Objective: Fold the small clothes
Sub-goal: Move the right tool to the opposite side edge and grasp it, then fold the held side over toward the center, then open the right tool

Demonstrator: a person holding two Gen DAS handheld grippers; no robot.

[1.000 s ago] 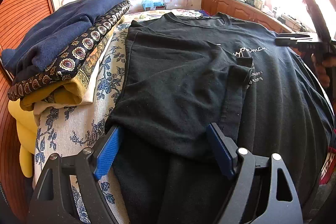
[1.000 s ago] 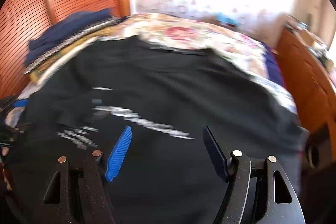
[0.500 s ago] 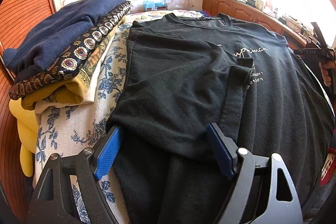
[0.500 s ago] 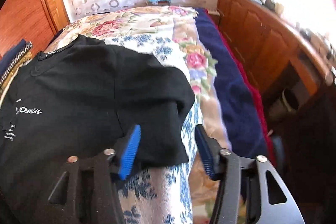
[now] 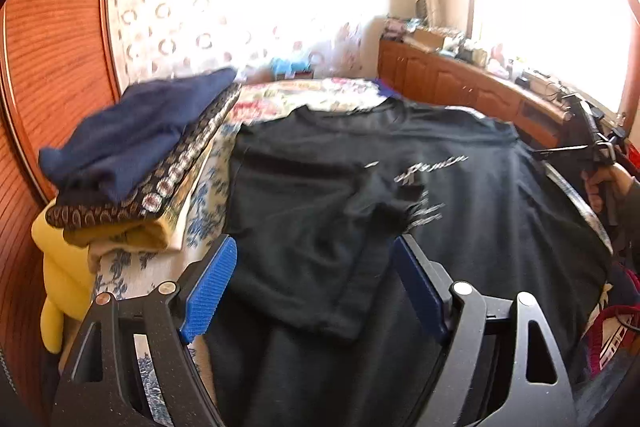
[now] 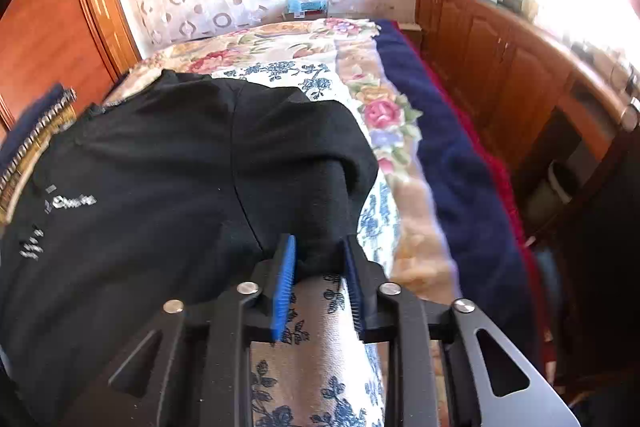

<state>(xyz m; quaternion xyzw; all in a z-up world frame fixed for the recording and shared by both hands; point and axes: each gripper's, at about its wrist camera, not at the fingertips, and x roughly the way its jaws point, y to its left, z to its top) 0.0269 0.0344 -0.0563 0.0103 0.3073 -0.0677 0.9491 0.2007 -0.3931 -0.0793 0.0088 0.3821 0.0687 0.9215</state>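
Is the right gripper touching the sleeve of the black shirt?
Touching. The right wrist view shows the right gripper with the sleeve pinched between both pads.

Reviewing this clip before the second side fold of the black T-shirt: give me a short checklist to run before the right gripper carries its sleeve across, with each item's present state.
1. Right gripper has the T-shirt's sleeve between its pads: ok; the jaws have just been closing and black fabric is bunched between them.
2. Only shirt cloth caught, not the floral bedspread: cannot tell; the sheet lies right under the pads.
3. Left gripper clear of the shirt: ok; open, nothing between its pads.
4. First side already folded in: ok; it lies over the chest.
5. Folded stack clear of the shirt: ok; it sits beside it.
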